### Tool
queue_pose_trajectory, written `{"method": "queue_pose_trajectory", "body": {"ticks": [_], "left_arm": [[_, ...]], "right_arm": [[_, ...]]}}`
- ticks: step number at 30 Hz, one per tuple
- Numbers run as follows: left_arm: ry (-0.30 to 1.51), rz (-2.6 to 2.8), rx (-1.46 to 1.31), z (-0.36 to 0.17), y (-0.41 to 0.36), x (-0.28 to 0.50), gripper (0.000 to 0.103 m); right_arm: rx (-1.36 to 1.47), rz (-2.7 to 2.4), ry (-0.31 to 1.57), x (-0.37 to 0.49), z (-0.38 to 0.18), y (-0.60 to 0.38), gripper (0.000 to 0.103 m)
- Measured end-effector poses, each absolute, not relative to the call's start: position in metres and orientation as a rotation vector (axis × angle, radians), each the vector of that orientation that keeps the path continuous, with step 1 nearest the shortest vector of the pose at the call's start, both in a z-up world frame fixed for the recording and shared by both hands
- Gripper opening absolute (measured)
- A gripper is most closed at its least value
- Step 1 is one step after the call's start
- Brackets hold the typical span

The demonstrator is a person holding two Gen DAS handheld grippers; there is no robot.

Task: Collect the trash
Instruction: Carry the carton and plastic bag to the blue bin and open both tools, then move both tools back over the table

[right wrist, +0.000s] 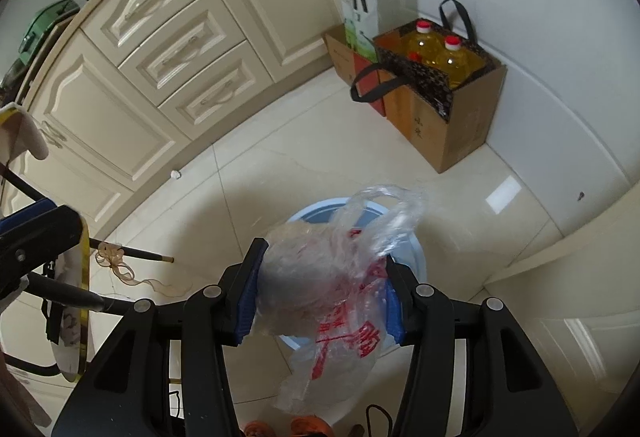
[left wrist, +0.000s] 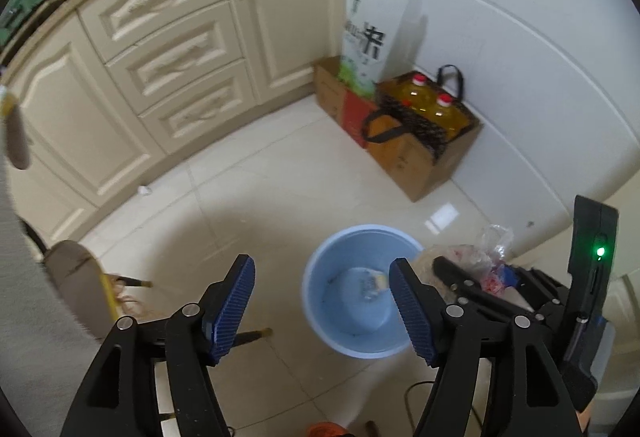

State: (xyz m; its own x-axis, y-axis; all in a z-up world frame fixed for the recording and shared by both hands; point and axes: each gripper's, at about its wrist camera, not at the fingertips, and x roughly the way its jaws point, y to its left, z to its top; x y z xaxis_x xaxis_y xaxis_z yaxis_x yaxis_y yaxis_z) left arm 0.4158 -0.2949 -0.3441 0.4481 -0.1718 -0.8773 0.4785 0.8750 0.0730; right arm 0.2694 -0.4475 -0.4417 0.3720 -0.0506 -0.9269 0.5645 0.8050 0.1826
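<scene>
Two tools above the bin (left wrist: 362, 291): the left tool (left wrist: 322, 311) gapes wide and empty; the right tool (right wrist: 320, 291) clamps a plastic bag (right wrist: 332, 297) over the bin's rim. Risk: the light, trailing bag may cling to a pad or drift outside the bin on release.

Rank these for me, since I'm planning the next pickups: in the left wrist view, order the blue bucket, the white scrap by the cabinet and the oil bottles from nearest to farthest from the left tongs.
1. Blue bucket, just right of the left tongs.
2. White scrap, ahead-left at the cabinet foot.
3. Oil bottles, far right in the bag by the wall.
</scene>
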Motion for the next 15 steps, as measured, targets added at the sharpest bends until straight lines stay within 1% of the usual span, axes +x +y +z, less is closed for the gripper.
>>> {"method": "queue_pose_trajectory", "body": {"ticks": [1, 2, 4, 5, 6, 11, 15], "left_arm": [[1.023, -0.395, 0.341, -0.342, -0.295, 0.413, 0.069], [1.011, -0.376, 0.350, -0.339, -0.295, 0.411, 0.070], [0.999, -0.368, 0.349, -0.334, -0.297, 0.404, 0.070], [0.993, -0.364, 0.350, -0.332, -0.297, 0.400, 0.070], [0.984, -0.362, 0.351, -0.329, -0.297, 0.395, 0.070], [0.952, -0.366, 0.325, -0.310, -0.288, 0.371, 0.070], [0.910, -0.370, 0.296, -0.284, -0.272, 0.347, 0.070]], "right_arm": [[0.526, -0.418, 1.132, 0.272, -0.442, -0.447, 0.053], [0.529, -0.422, 1.133, 0.274, -0.441, -0.446, 0.057], [0.522, -0.427, 1.126, 0.277, -0.436, -0.444, 0.064], [0.511, -0.435, 1.119, 0.277, -0.431, -0.443, 0.072], [0.509, -0.432, 1.111, 0.277, -0.426, -0.442, 0.075], [0.484, -0.414, 1.081, 0.276, -0.391, -0.430, 0.075], [0.456, -0.418, 1.044, 0.268, -0.350, -0.415, 0.081]]}}
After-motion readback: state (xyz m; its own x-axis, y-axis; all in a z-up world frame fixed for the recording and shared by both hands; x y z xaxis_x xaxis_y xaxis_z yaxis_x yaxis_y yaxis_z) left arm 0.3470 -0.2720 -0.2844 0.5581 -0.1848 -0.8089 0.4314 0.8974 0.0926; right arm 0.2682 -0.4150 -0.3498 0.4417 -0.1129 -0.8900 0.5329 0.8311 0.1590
